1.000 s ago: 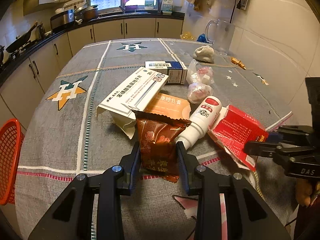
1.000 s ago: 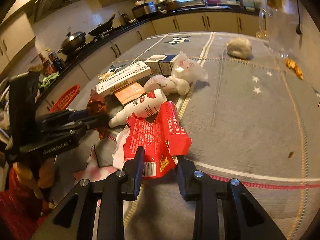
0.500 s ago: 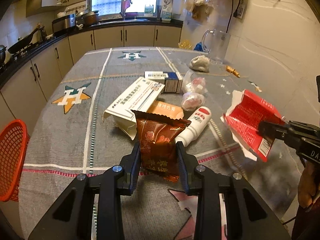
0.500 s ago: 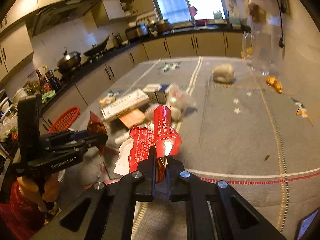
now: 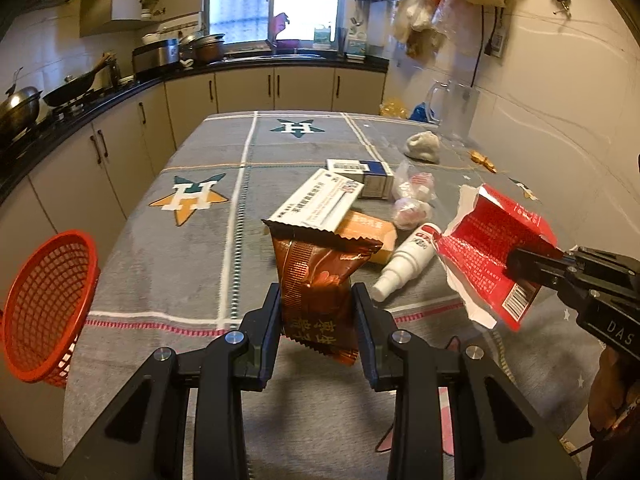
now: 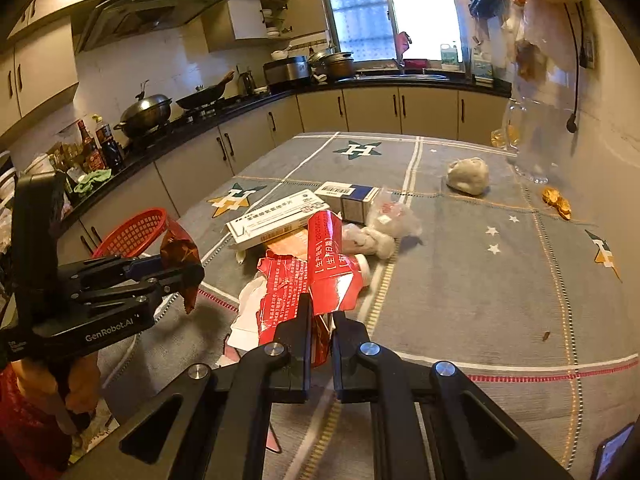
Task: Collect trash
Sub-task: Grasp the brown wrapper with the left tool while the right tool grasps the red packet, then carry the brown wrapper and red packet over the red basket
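Trash is what I have in both hands right now, with the rest of it heaped on the table (image 5: 168, 264) and a red basket (image 5: 44, 308) hanging off the table's left edge as the obvious place for it. I'll use that basket as my marker.

My left gripper (image 5: 316, 320) is closed on a brown snack wrapper (image 5: 316, 280), the jaws squeezing its lower half so the crimped top stands up clear of the cloth. It's the nearer of my two loads to the basket, which sits off to its left and lower.

My right gripper (image 6: 320, 320) has just clamped down; its jaws are nearly together on a torn red carton (image 6: 316, 272), pinched at a flattened edge, since a thin flap only holds when the jaws are almost fully closed. The carton hangs in the air on the far side of the wrapper from the basket.

Away from the basket, past the wrapper, the pile remains: a long white box (image 5: 316, 204), an orange packet (image 5: 364, 232) under it, a white bottle (image 5: 404, 264) lying on its side, a blue and white box (image 5: 360, 172), and some crumpled plastic bags (image 5: 412, 196). A pale lump (image 5: 422, 146) sits farthest out.

Holding both pieces off the table should let me swing them across without dragging the pile. I reckon the wrapper goes in first, being closer, and the carton's loose torn edge could snag the basket rim.
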`<state>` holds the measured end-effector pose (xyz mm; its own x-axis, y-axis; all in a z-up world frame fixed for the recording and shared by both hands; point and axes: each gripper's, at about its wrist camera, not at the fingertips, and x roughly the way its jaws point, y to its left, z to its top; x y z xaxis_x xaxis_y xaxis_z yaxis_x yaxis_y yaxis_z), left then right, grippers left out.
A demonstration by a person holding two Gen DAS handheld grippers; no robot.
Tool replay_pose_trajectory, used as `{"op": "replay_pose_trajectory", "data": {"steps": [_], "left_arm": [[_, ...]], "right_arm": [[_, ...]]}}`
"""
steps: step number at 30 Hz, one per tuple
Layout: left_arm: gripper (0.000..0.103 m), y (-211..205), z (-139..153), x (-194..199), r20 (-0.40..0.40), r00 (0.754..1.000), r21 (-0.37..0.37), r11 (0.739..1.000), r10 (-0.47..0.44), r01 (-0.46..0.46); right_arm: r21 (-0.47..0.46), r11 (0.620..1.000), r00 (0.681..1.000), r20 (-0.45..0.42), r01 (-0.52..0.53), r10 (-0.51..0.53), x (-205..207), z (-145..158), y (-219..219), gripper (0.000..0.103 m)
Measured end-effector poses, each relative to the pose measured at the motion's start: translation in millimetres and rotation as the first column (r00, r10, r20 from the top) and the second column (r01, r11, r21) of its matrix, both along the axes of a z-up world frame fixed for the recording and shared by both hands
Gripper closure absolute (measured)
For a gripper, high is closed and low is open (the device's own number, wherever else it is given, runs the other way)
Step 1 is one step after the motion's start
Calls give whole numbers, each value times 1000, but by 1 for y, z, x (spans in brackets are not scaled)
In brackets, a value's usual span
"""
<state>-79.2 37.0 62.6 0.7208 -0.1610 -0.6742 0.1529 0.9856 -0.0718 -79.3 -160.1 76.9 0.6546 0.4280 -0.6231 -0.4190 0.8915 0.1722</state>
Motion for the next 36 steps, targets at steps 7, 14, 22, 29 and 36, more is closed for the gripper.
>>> {"op": "replay_pose_trajectory", "data": {"steps": [7, 14, 22, 29, 36], "left_arm": [[70, 13, -3, -4, 0, 999, 1, 999, 37, -37], [71, 26, -7, -7, -2, 998, -5, 998, 66, -66], [71, 40, -9, -9, -1, 996, -19, 995, 94, -94], [71, 51, -9, -13, 1, 993, -28, 993, 118, -118], [71, 64, -8, -16, 10, 989, -28, 989, 144, -144]], "right_arm": [[-19, 999, 1000, 0, -30, 30, -4, 1, 19, 94], [-21, 998, 999, -6, -53, 53, -2, 4, 35, 94], [-29, 996, 997, -6, -81, 81, -1, 8, 53, 94], [-37, 994, 994, -10, -106, 106, 1, 8, 67, 94], [-44, 990, 991, -23, -132, 131, 4, 6, 83, 94]]}}
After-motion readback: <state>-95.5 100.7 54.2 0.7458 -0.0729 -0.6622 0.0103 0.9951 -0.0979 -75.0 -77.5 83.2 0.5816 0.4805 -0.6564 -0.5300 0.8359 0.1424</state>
